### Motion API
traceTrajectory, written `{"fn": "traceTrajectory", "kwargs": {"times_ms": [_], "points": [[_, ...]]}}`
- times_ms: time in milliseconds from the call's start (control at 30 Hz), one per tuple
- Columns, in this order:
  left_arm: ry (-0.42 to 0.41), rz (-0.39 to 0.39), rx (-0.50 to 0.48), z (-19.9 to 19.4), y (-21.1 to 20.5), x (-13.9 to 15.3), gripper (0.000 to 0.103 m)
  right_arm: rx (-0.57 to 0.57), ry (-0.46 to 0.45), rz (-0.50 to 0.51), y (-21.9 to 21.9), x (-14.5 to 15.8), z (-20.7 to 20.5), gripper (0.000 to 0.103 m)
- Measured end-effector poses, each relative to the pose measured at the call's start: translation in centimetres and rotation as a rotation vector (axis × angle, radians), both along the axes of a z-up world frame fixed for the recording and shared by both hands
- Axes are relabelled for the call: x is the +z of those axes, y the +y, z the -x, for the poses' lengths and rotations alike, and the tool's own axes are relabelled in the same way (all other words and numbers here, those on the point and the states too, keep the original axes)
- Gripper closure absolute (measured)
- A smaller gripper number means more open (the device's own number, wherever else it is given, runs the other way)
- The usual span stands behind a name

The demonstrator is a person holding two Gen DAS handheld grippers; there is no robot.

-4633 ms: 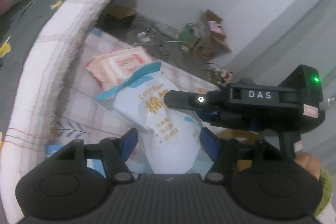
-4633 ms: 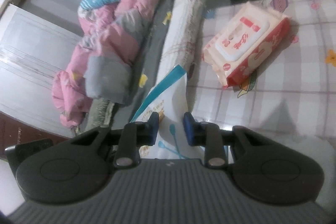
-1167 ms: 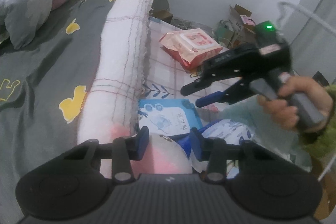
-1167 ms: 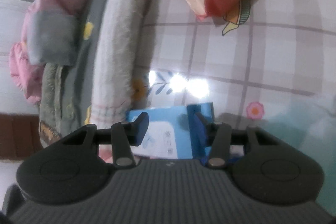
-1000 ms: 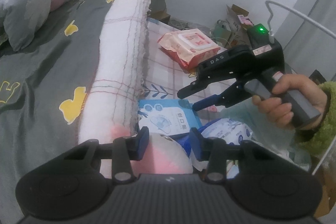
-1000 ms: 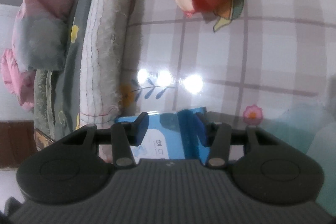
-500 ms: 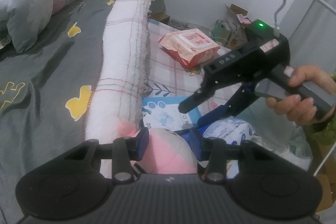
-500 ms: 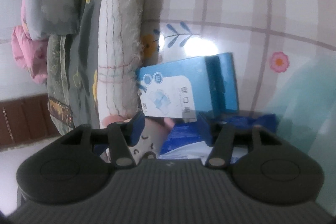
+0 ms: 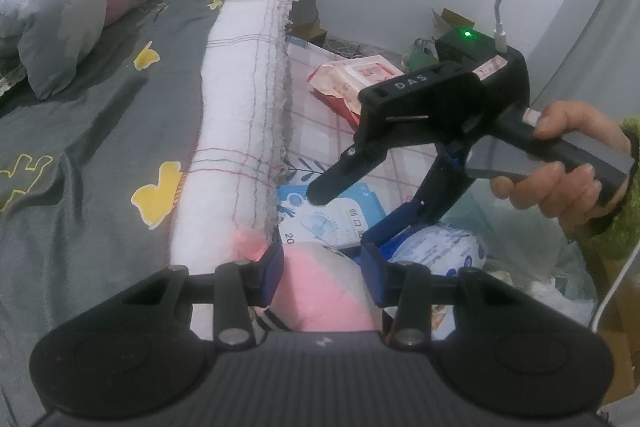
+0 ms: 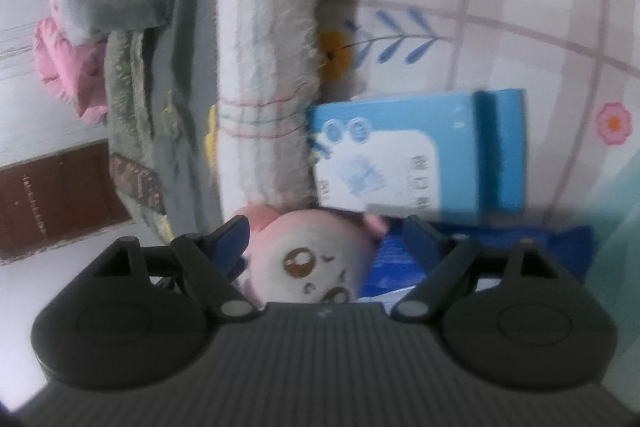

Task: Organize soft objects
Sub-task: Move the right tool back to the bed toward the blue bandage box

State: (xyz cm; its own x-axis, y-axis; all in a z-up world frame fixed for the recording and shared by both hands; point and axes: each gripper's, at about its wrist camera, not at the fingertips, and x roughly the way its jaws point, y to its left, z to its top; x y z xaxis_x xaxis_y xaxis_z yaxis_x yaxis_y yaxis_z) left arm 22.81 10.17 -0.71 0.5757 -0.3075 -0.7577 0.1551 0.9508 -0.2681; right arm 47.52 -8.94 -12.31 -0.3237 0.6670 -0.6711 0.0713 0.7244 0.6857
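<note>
Left wrist view: left gripper (image 9: 322,273) clamped on the pink plush toy (image 9: 320,291), jaws snug on both sides.
Right gripper (image 9: 340,217): jaws just been opening, spread wide, nothing gripped.
Blue box (image 9: 336,217): just under right jaws.
Wipes pack (image 9: 352,83): well beyond.

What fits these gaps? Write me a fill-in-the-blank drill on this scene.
1. The left hand-held gripper is shut on the pink ____.
2. The right hand-held gripper has just been opening, and its jaws stand ____.
3. The blue box lies beside the rolled white ____.

Missing: plush toy; open; blanket.
</note>
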Motion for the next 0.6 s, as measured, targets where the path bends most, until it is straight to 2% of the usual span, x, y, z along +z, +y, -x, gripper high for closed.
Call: {"fn": "traceTrajectory", "kwargs": {"times_ms": [233, 333, 433, 600], "points": [[0.002, -0.001, 0.008, 0.2, 0.2, 0.1, 0.06, -0.065, -0.001, 0.019, 0.1, -0.8, 0.1, 0.019], [0.002, 0.0, 0.013, 0.3, 0.3, 0.0, 0.06, -0.105, -0.07, 0.055, -0.2, -0.1, 0.0, 0.019], [0.005, 0.003, 0.015, 0.3, 0.2, 0.0, 0.06, -0.125, -0.186, 0.156, -0.9, 0.8, -0.4, 0.019], [0.006, -0.002, 0.01, 0.2, 0.2, -0.1, 0.06, -0.245, -0.187, 0.115, -3.4, 0.1, -1.5, 0.019]]}}
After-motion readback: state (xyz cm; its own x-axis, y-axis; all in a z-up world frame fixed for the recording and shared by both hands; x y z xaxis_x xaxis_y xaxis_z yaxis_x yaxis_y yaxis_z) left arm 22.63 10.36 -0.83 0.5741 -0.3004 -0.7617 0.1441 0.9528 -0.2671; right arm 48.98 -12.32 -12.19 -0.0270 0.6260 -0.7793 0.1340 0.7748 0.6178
